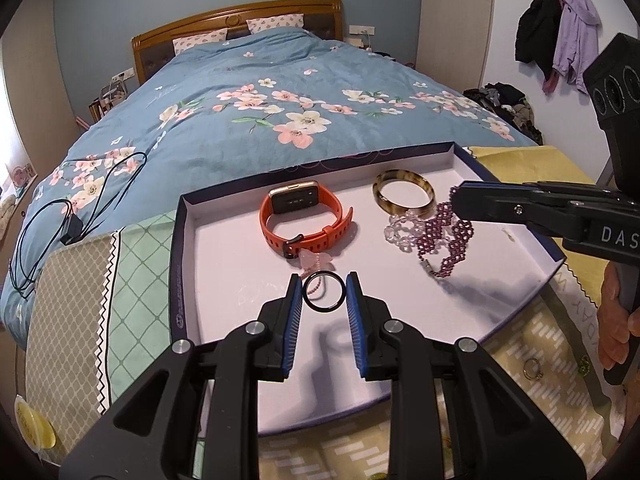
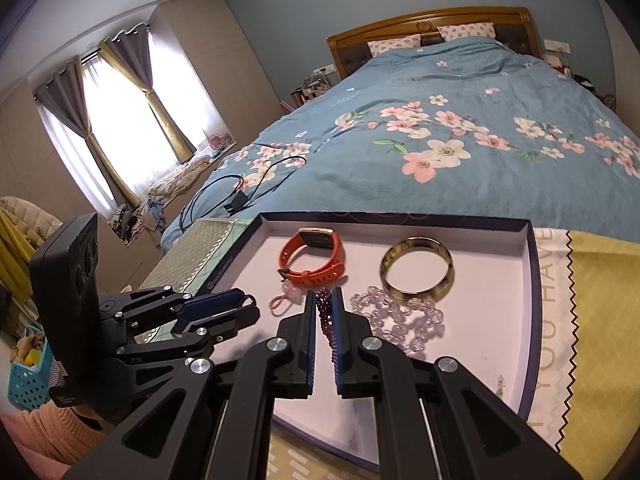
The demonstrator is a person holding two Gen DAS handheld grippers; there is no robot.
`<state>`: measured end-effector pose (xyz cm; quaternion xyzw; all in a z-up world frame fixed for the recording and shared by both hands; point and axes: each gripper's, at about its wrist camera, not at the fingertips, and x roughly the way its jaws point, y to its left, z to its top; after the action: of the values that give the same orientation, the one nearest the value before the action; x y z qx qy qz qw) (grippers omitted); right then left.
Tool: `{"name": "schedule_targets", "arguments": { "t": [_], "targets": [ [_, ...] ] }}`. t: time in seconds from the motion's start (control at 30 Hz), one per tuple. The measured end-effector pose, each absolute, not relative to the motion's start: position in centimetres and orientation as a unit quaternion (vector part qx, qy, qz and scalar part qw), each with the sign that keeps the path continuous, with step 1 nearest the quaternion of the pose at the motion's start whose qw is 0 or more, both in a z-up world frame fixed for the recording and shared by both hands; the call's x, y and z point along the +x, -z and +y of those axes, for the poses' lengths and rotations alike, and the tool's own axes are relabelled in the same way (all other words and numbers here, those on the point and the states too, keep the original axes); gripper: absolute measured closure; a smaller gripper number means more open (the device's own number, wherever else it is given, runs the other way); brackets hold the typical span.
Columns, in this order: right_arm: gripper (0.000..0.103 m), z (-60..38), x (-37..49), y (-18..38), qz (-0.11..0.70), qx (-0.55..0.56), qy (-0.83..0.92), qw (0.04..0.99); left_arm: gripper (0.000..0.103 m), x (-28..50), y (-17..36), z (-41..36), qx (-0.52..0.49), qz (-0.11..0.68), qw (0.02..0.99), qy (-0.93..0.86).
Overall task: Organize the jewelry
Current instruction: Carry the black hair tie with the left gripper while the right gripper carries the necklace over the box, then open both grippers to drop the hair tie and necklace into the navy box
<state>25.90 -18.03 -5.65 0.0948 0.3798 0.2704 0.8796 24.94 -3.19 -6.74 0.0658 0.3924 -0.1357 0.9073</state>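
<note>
Left tongs (image 1: 323, 294): we hold them clamped on a black ring (image 1: 323, 293), pinched edge-on between the blue pads, hanging just over the white floor of the tray (image 1: 224, 280).
Right tongs (image 2: 325, 312): we hold them pressed together on a purple beaded bracelet (image 1: 444, 236), most of which dangles free over the tray's right side.
Already in the tray: an orange watch (image 1: 304, 220), a horn-coloured bangle (image 1: 404, 196), a clear bead bracelet (image 1: 400, 232) and a small pink bead charm (image 1: 316, 262).
Ring risk: we judge the grip thin, on a hard round rim; a slight twist could flick the ring out, and it could roll off the tray onto the bed.
Ring landing: it hangs right beside the pink charm, so if we let go here it may drop onto that string and tangle.
Bracelet risk: the loose purple loop hangs close to the clear beads and the bangle; we think setting it down there may snag or heap them together.
Crowding: both tongs work over one tray, near each other; a careless swing could knock the watch or bump the other tool.
Left outside: a small gold ring (image 1: 533, 369) lies on the cloth by the tray's near corner, easy for us to overlook or sweep away.
</note>
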Motion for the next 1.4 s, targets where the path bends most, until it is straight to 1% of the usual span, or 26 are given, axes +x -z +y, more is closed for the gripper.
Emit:
{"name": "schedule_targets", "arguments": {
  "t": [0.5,0.77,0.8,0.83,0.87,0.9,0.97,1.17,1.27,1.4],
  "targets": [
    [0.097,-19.9,27.3,7.6,0.408,0.106,-0.218,0.880,0.080,27.3,9.4,-3.3,0.058,0.436,0.888,0.137],
    [0.092,-20.7,27.5,8.0,0.413,0.108,-0.194,0.883,0.079,27.4,9.2,-3.2,0.050,0.429,0.890,0.144],
    [0.089,-20.8,27.5,8.0,0.412,0.108,-0.192,0.884,0.077,27.3,9.0,-3.2,0.050,0.426,0.892,0.144],
    [0.087,-20.9,27.4,7.9,0.411,0.108,-0.190,0.885,0.071,27.1,8.6,-3.0,0.048,0.421,0.894,0.143],
    [0.085,-20.9,27.3,7.8,0.409,0.108,-0.188,0.886,0.069,26.8,8.2,-2.7,0.045,0.416,0.897,0.141],
    [0.079,-21.0,27.2,7.7,0.407,0.108,-0.186,0.888,0.069,26.4,7.9,-2.6,0.043,0.411,0.900,0.140],
    [0.073,-21.1,26.8,7.3,0.401,0.106,-0.183,0.891,0.067,25.7,7.0,-1.8,0.035,0.401,0.905,0.138],
    [0.070,-21.2,24.8,5.7,0.379,0.097,-0.198,0.899,0.065,22.6,4.6,0.8,0.014,0.370,0.918,0.142],
    [0.067,-21.1,23.4,4.9,0.369,0.092,-0.213,0.900,0.065,20.7,4.2,1.8,0.012,0.366,0.919,0.145],
    [0.065,-21.2,21.4,4.4,0.363,0.078,-0.222,0.901,0.065,18.6,4.3,2.4,0.012,0.366,0.918,0.153]
  ]
}}
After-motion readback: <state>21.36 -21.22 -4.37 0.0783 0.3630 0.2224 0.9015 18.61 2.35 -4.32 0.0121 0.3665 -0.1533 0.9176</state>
